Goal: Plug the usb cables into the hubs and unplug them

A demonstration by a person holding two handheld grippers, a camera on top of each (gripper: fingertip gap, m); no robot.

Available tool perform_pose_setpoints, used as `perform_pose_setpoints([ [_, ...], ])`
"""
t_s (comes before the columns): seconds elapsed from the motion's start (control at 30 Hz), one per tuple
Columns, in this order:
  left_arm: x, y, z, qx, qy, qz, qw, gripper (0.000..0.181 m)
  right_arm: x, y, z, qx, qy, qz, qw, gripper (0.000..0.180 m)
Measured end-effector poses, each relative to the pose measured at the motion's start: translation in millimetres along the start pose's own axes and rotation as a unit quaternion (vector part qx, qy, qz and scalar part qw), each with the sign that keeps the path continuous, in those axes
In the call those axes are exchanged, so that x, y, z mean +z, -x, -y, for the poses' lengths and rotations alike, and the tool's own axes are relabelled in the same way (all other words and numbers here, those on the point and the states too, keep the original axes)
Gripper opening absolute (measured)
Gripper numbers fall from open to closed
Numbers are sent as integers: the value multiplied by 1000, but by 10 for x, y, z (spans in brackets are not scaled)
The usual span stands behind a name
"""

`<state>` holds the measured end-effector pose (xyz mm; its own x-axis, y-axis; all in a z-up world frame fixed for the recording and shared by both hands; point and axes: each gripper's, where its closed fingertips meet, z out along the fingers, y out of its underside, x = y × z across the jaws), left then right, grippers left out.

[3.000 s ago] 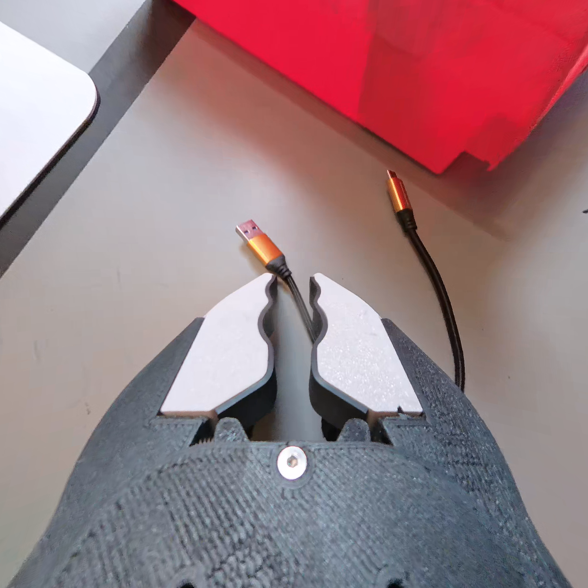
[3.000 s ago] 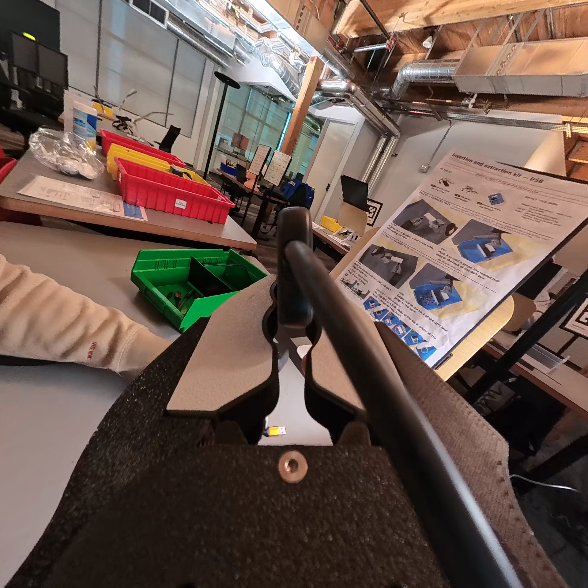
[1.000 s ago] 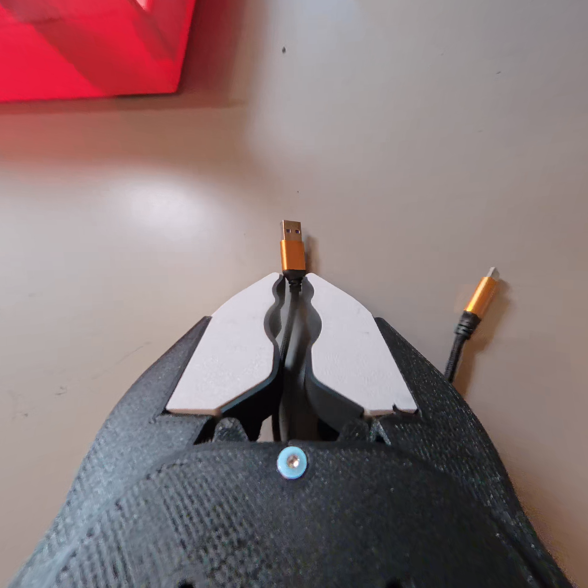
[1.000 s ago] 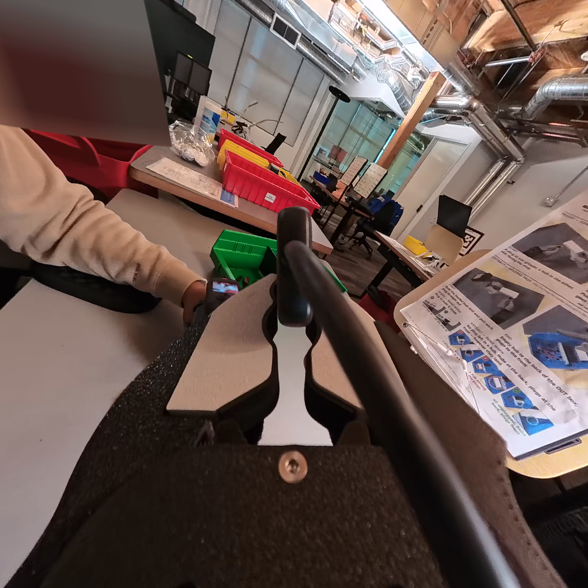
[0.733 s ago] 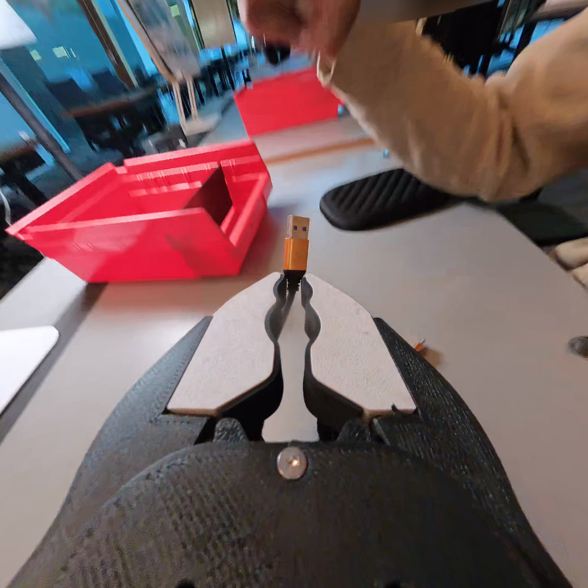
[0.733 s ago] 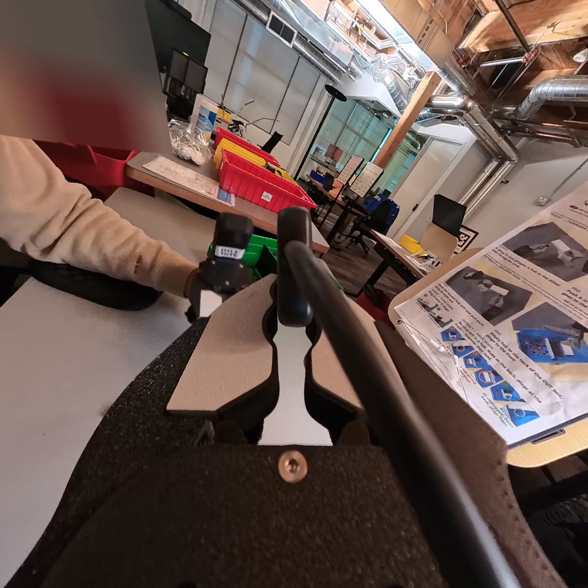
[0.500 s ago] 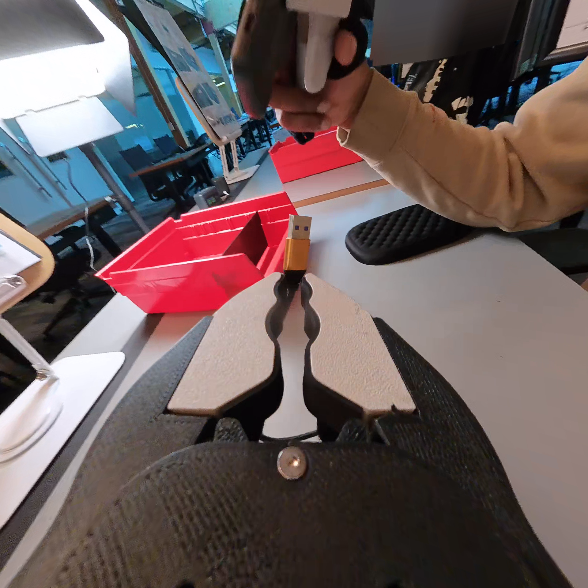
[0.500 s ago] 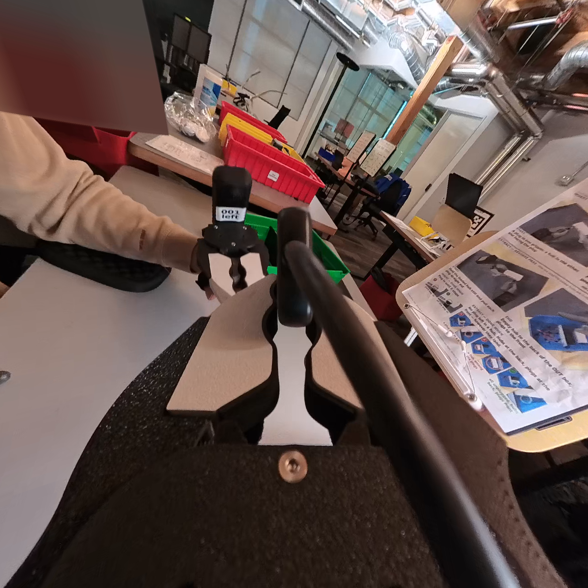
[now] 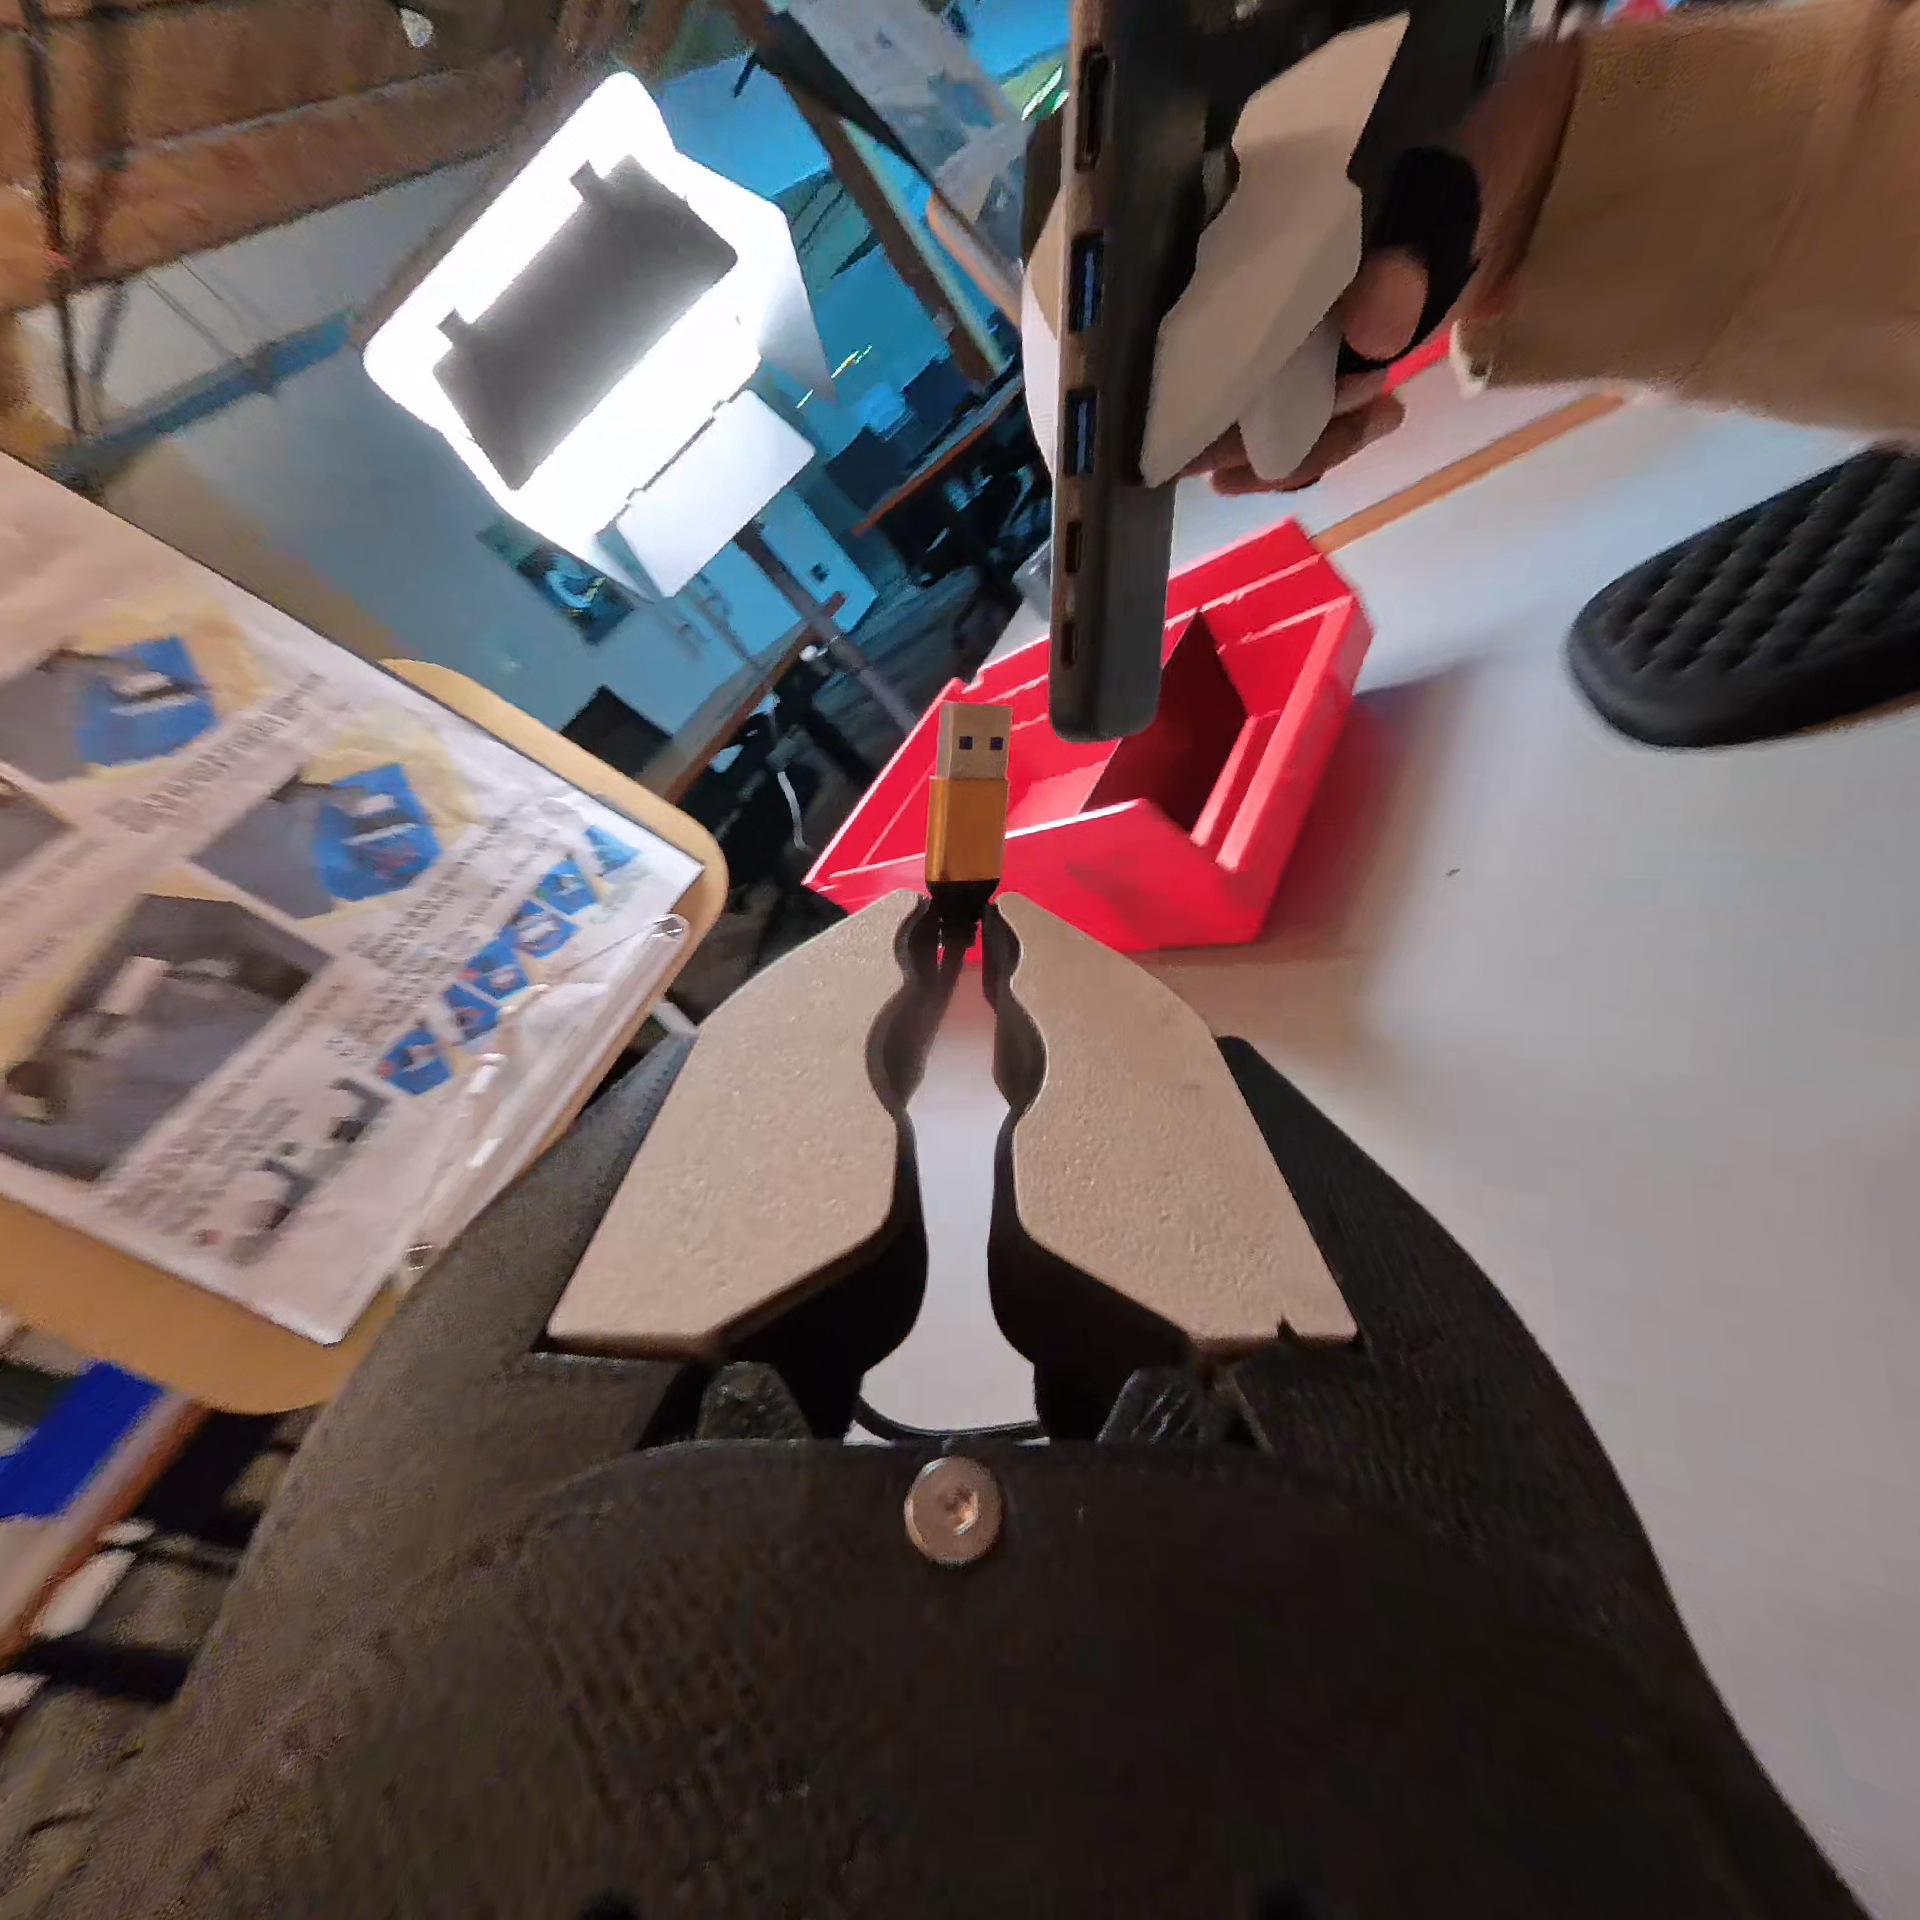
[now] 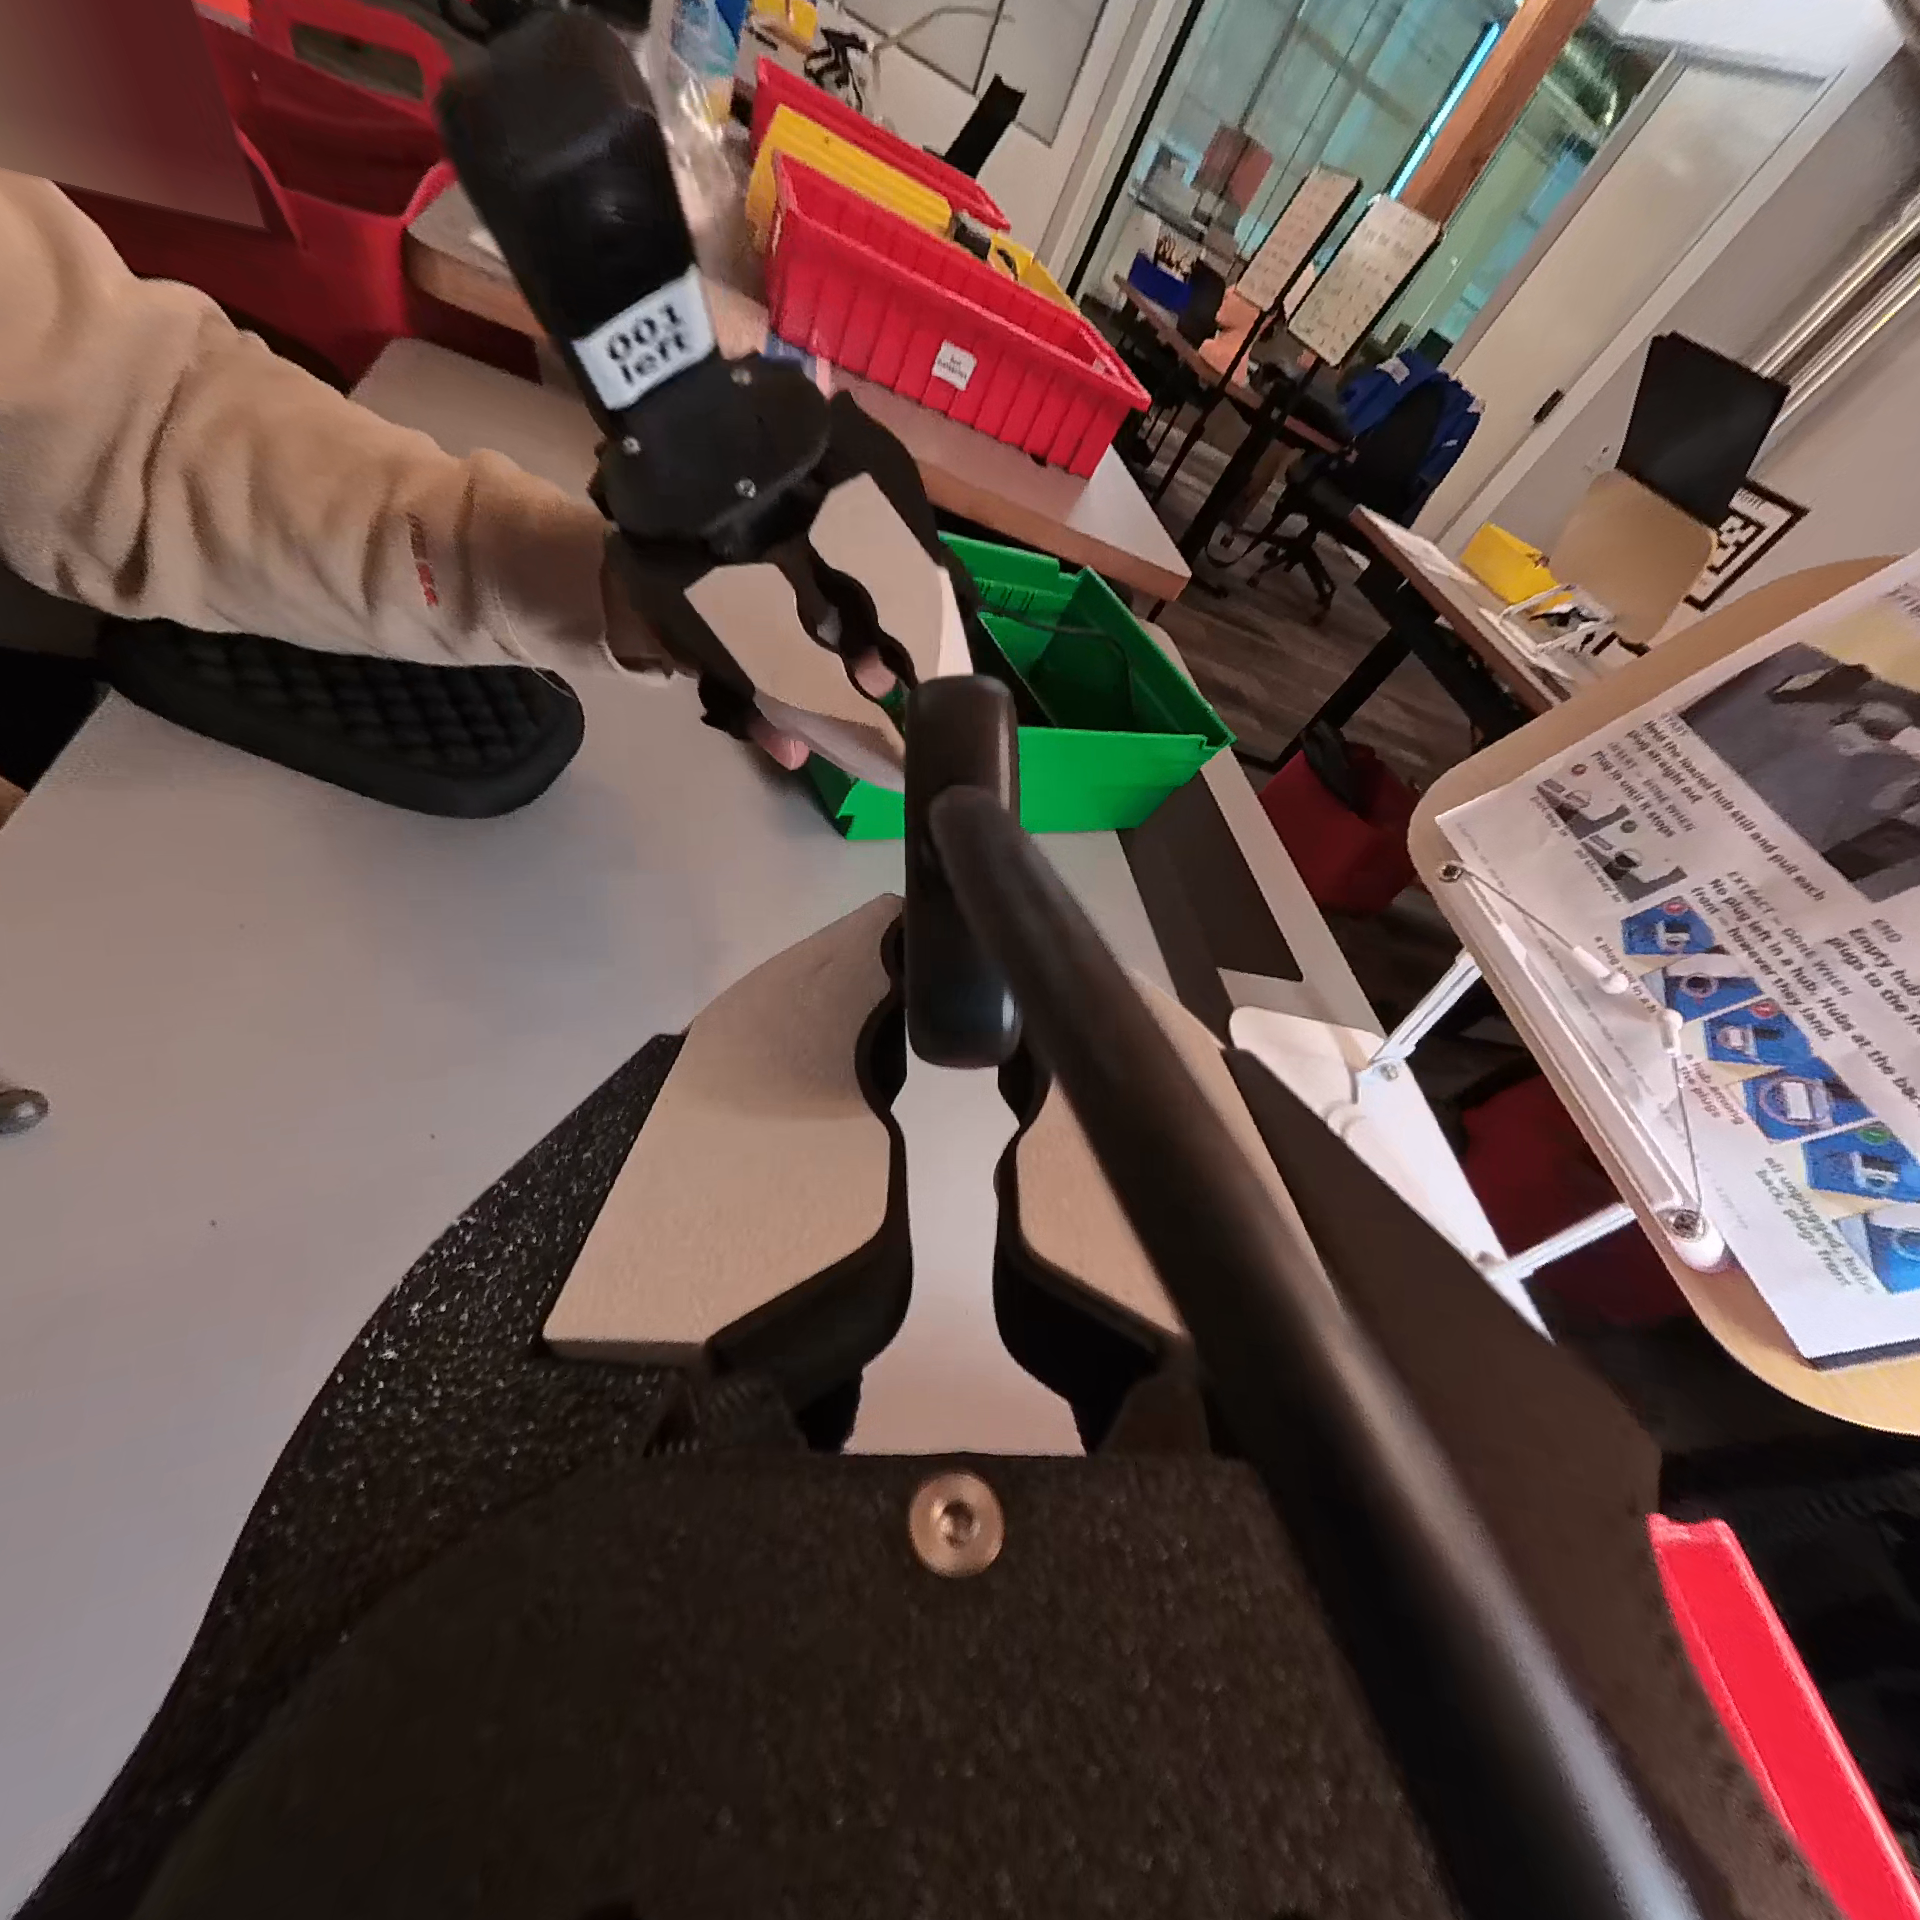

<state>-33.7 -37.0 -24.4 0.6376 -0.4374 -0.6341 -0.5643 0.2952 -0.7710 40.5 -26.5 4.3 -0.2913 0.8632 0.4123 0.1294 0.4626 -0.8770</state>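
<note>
Above grey table (image 9: pixel 1558 1039), USB plug (image 9: pixel 968 800) just below hub (image 9: pixel 1117 436), in left hand-held gripper (image 9: pixel 961 920).

- The left tool (image 9: pixel 956 914) grips a usb cable (image 9: pixel 968 821) just behind its plug, which points up and forward.
- The hub (image 9: pixel 1117 416), held in the right tool (image 10: pixel 951 997), hangs above and just right of that plug.
- Behind the plug a bin (image 9: pixel 1226 831) sits on the worktop (image 9: pixel 1610 1039).
- Left of the plug stands an instruction board (image 9: pixel 260 935).
</note>
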Motion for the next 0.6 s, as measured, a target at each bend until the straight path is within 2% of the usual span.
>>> perform_pose_setpoints([
  [0.17, 61, -48, -52, 97, 47, 45, 993, 8, 91, 34, -94, 0, 24, 8, 1000, 13],
  [0.37, 175, -124, -250, 220, 130, 85, 963, 8, 197, 33, -319, 5, 78, 9, 997, 13],
  [0.6, 319, -240, -546, 284, 219, 98, 928, 8, 385, 37, -782, 31, 148, 23, 988, 13],
])
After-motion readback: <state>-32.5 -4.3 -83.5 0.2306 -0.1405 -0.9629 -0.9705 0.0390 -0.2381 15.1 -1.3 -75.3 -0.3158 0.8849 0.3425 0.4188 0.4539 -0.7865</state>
